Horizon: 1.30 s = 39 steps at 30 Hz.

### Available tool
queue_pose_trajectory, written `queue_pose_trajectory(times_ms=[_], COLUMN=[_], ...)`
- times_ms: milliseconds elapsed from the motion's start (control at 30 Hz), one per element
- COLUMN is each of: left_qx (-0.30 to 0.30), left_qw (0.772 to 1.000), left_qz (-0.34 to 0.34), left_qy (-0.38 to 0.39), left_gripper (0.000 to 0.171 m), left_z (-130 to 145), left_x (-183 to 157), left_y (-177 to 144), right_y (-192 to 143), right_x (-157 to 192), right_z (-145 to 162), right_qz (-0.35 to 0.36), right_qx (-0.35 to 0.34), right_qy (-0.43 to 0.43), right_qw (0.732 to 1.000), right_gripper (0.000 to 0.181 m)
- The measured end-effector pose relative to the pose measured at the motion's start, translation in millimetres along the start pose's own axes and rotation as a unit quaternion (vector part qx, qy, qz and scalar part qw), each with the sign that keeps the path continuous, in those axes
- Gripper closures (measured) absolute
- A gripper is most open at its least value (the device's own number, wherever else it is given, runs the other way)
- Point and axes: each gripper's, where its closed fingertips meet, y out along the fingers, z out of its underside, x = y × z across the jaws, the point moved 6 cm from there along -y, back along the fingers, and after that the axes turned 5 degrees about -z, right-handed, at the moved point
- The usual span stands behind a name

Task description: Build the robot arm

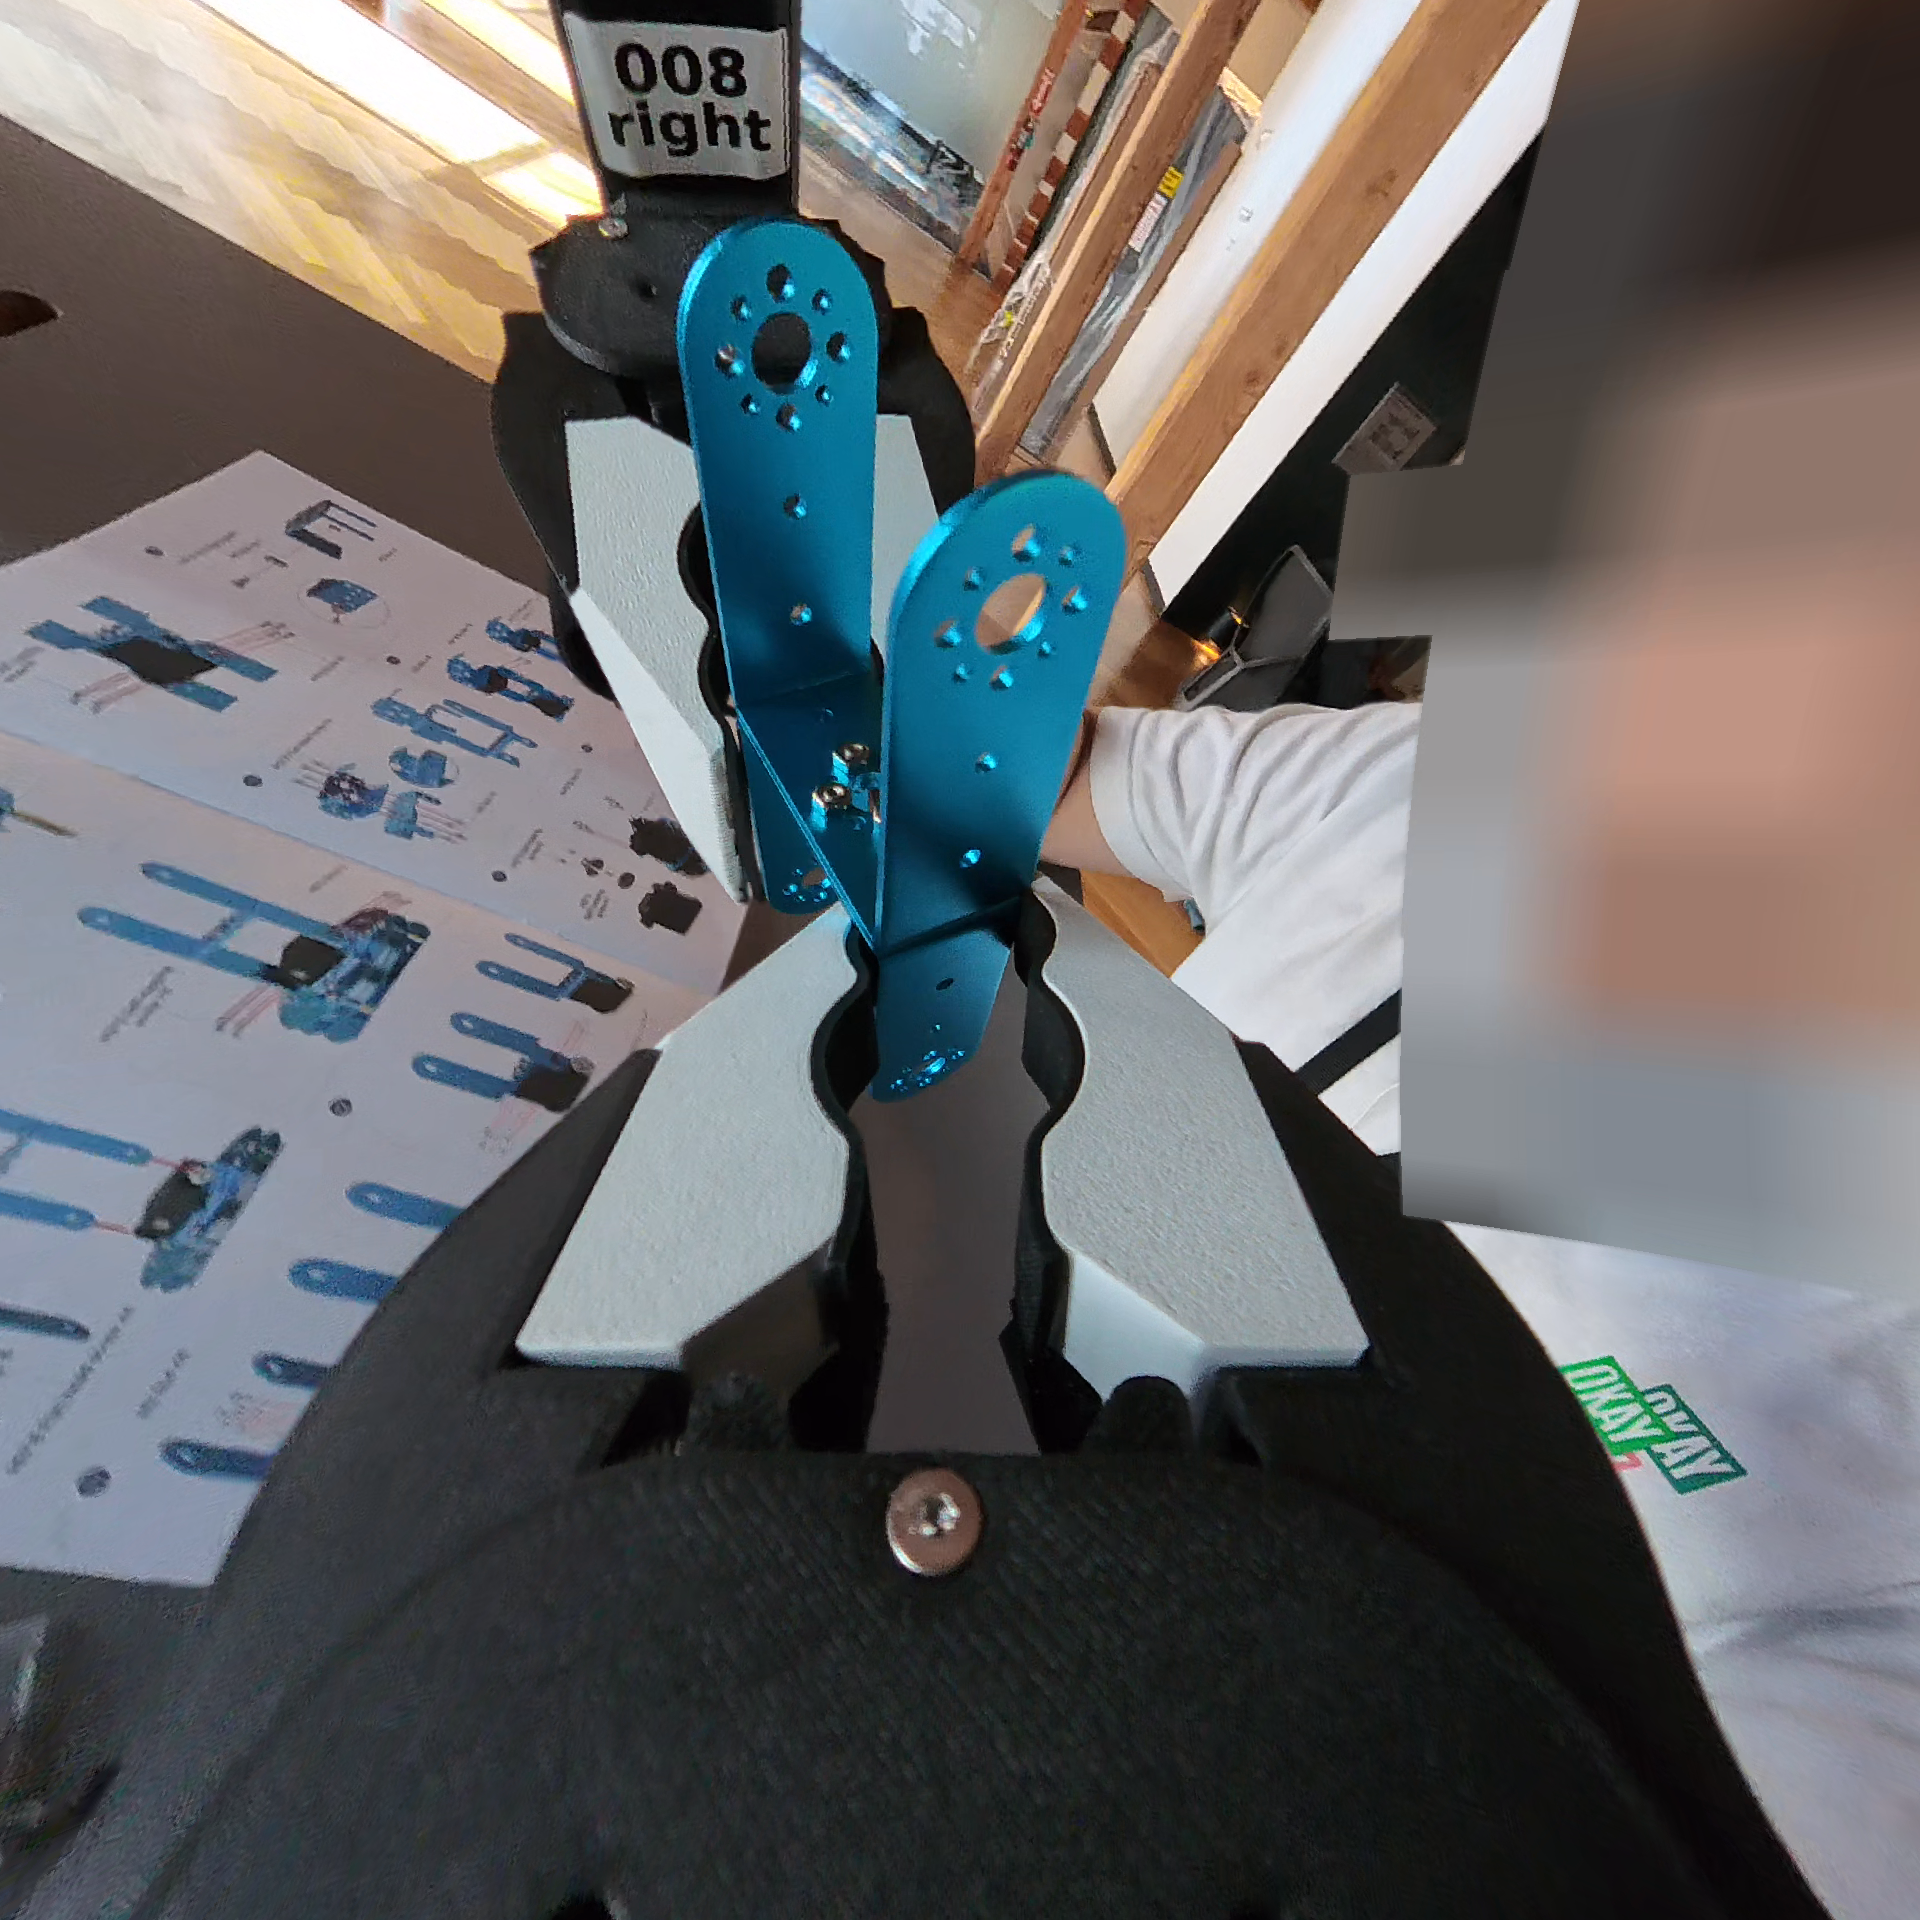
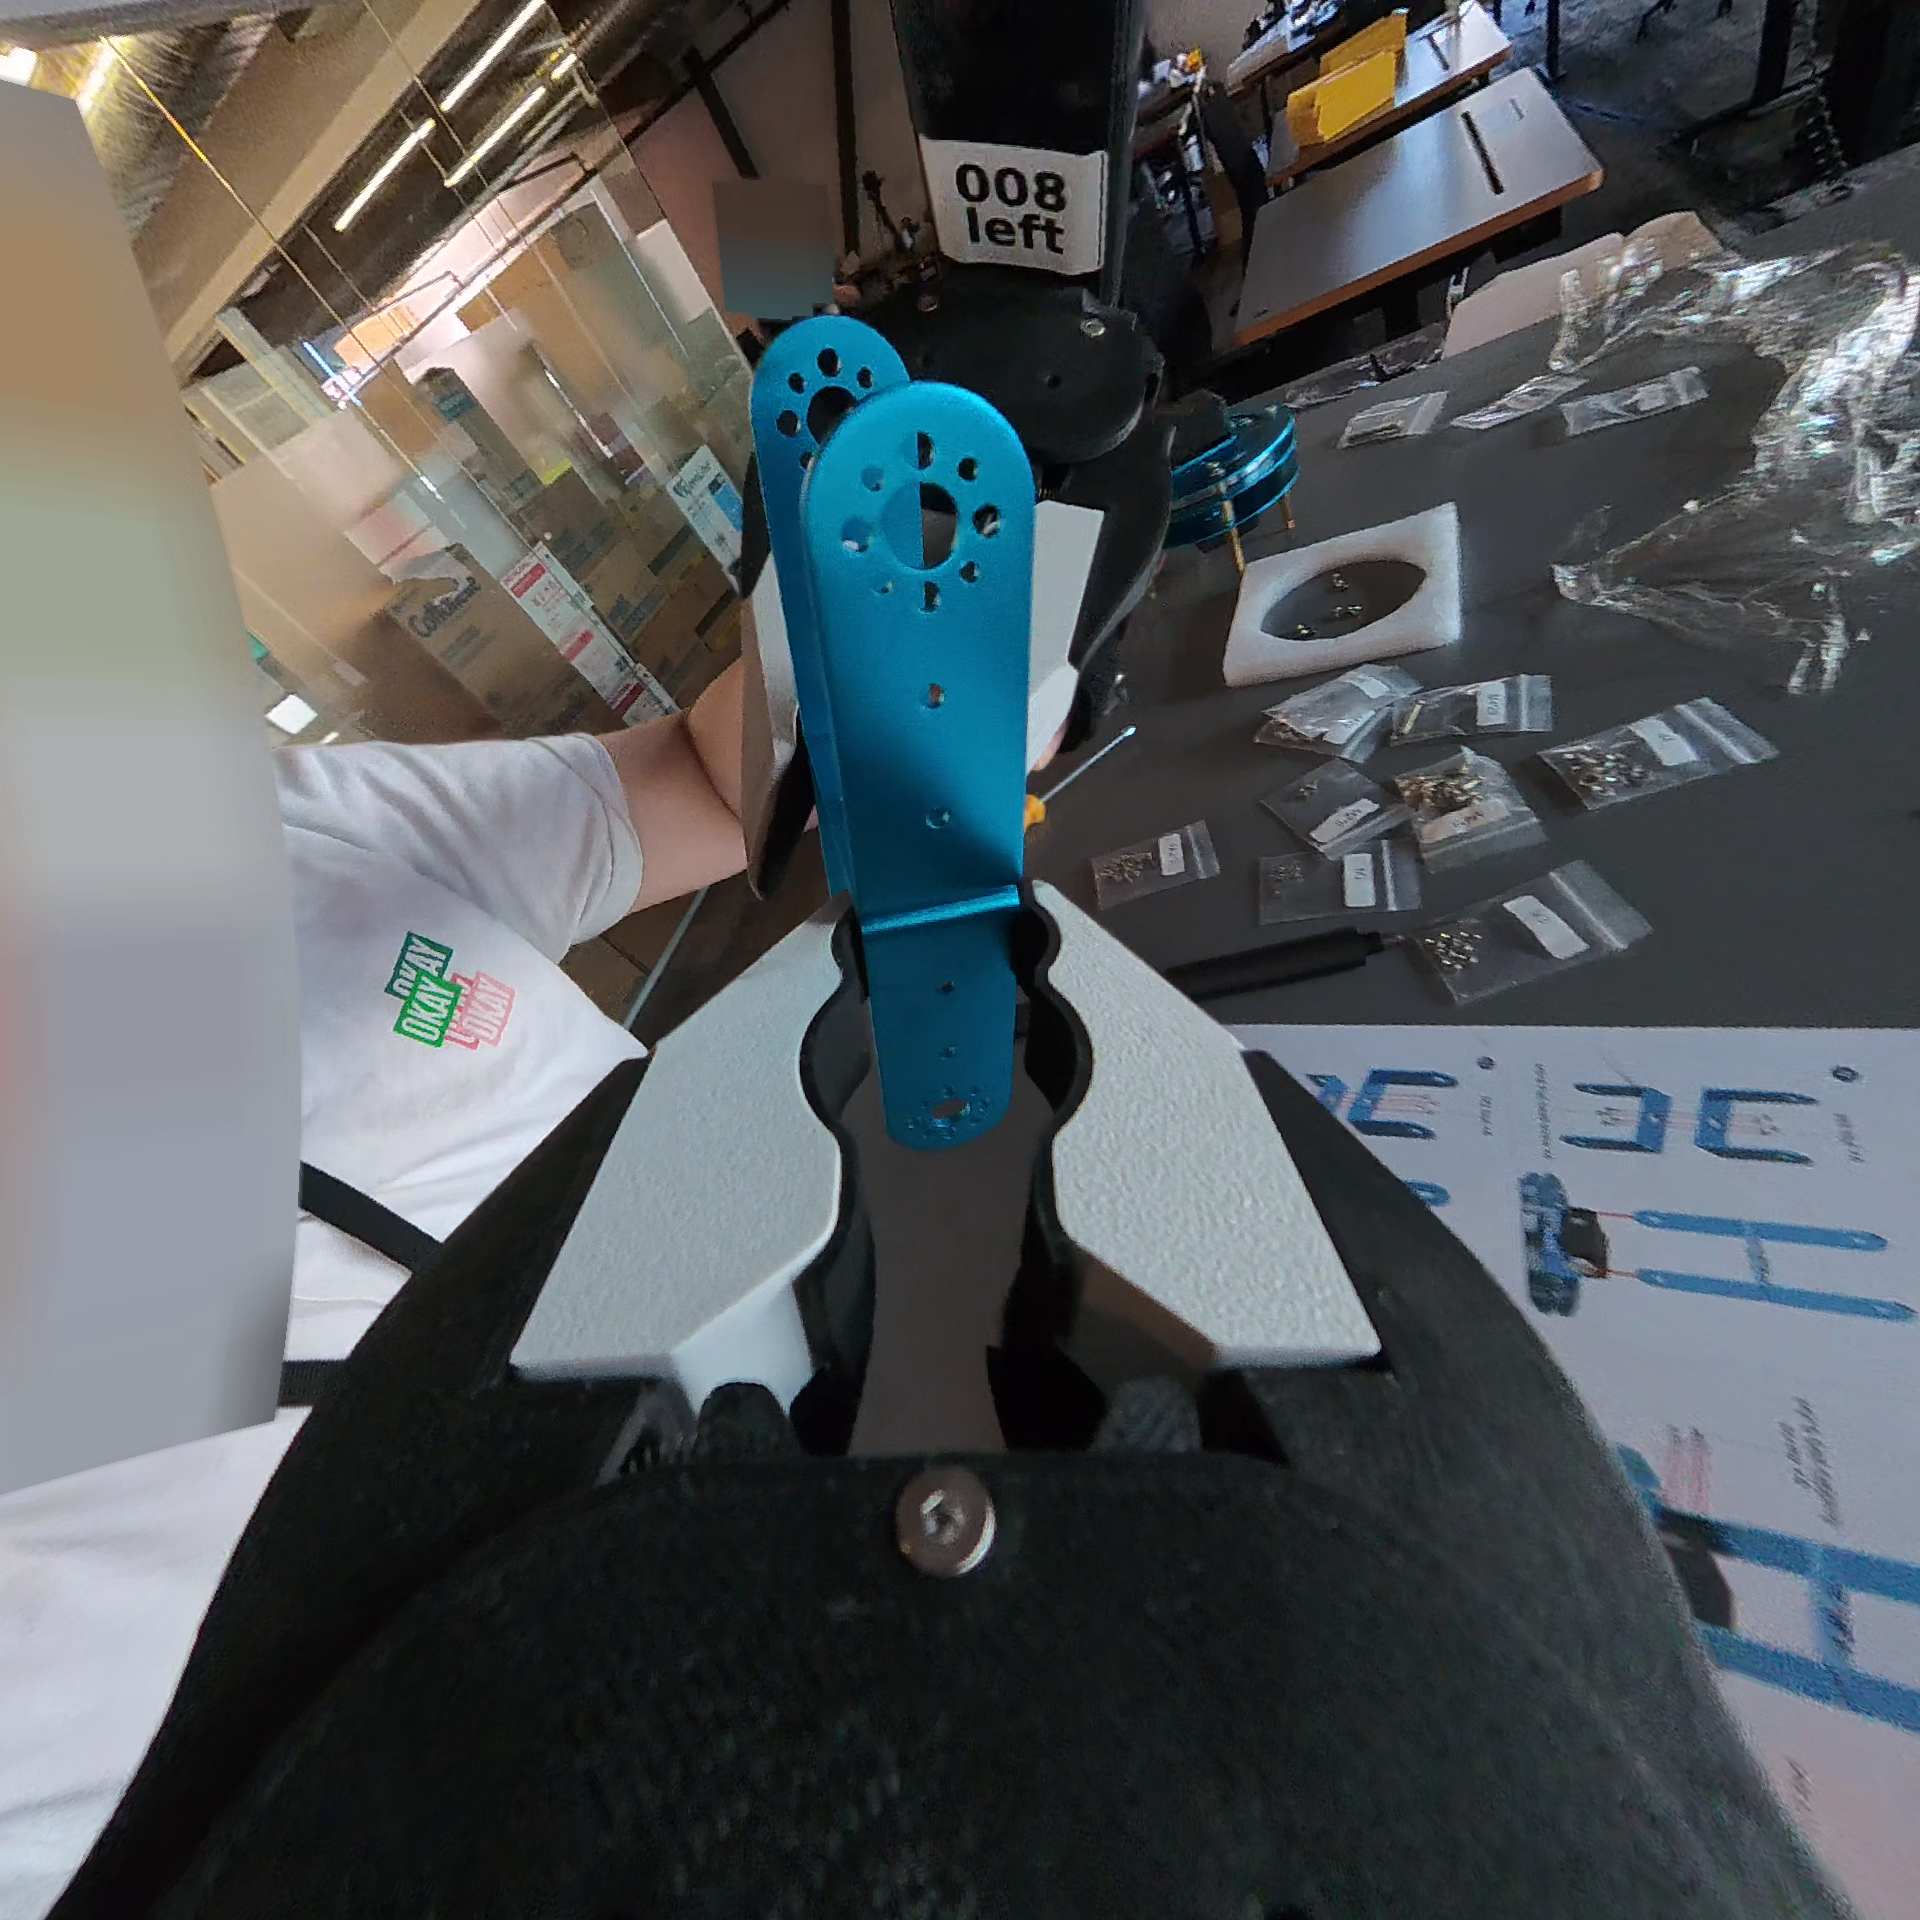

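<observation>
Two blue bent metal brackets with hole patterns are joined by small screws and nuts (image 1: 840, 781) and held in the air between my two grippers, which face each other. My left gripper (image 1: 940, 935) is shut on the short arm of one bracket (image 1: 997, 707). Opposite it, the right gripper's white fingers (image 1: 644, 623) clamp the other bracket (image 1: 779, 468). In the right wrist view, my right gripper (image 2: 940, 914) is shut on the short arm of a bracket (image 2: 925, 644). The second bracket (image 2: 821, 395) stands behind it, and the left gripper (image 2: 1039, 416) is beyond.
Printed assembly sheets (image 1: 260, 883) (image 2: 1662, 1195) lie on the dark table (image 2: 1662, 966). Several small bags of screws (image 2: 1455, 800), a white foam block (image 2: 1340, 597), a blue round part on brass posts (image 2: 1236, 468), a screwdriver (image 2: 1288, 961) and clear wrap (image 2: 1714, 416) lie to the right. A person in a white T-shirt (image 1: 1247, 810) sits close. The screwdriver (image 2: 1288, 961) is about 20 cm from both grippers' fingertips.
</observation>
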Motion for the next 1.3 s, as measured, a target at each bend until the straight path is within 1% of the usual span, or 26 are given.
queue_pose_trajectory(times_ms=[67, 200, 300, 433, 567, 667, 733, 800, 900, 1000, 1067, 1133, 1200, 1300], left_qx=[-0.007, -0.033, -0.057, -0.083, -0.095, -0.083, -0.068, -0.058, -0.040, -0.028, -0.021, -0.021, -0.014, -0.003], left_qw=[1.000, 0.998, 0.994, 0.987, 0.976, 0.970, 0.968, 0.967, 0.966, 0.965, 0.968, 0.972, 0.975, 0.984], left_qz=[-0.014, -0.060, -0.091, -0.138, -0.195, -0.226, -0.235, -0.241, -0.242, -0.241, -0.232, -0.216, -0.193, -0.137], left_qy=[-0.007, -0.007, -0.004, 0.008, 0.031, 0.045, 0.049, 0.059, 0.082, 0.105, 0.095, 0.089, 0.110, 0.118], left_gripper=[0.150, 0.149, 0.148, 0.148, 0.148, 0.148, 0.148, 0.147, 0.147, 0.148, 0.148, 0.148, 0.148, 0.149], left_z=[9, 29, 41, 54, 59, 63, 69, 77, 98, 119, 133, 147, 160, 173], left_x=[-9, -29, -46, -67, -85, -96, -99, -97, -83, -59, -38, -20, -6, 12], left_y=[-9, -34, -60, -102, -160, -213, -249, -285, -334, -383, -411, -431, -443, -453], right_y=[14, 49, 80, 124, 176, 222, 254, 287, 334, 380, 407, 427, 442, 456], right_x=[4, 13, 23, 35, 37, 33, 27, 17, -7, -40, -65, -86, -99, -109], right_z=[1, 3, -2, -17, -50, -79, -95, -108, -121, -132, -136, -135, -132, -123], right_qz=[-0.011, -0.009, 0.002, 0.025, 0.028, 0.025, 0.025, 0.031, 0.049, 0.064, 0.080, 0.094, 0.111, 0.169], right_qx=[0.000, -0.008, -0.021, -0.041, -0.061, -0.070, -0.072, -0.074, -0.073, -0.073, -0.060, -0.049, -0.051, -0.024], right_qy=[-0.004, -0.031, -0.039, -0.048, -0.072, -0.087, -0.096, -0.107, -0.130, -0.136, -0.131, -0.114, -0.093, -0.090], right_qw=[1.000, 0.999, 0.999, 0.998, 0.995, 0.993, 0.992, 0.991, 0.988, 0.986, 0.986, 0.988, 0.988, 0.981], right_gripper=[0.157, 0.157, 0.157, 0.157, 0.157, 0.157, 0.157, 0.157, 0.157, 0.157, 0.157, 0.157, 0.157, 0.156])
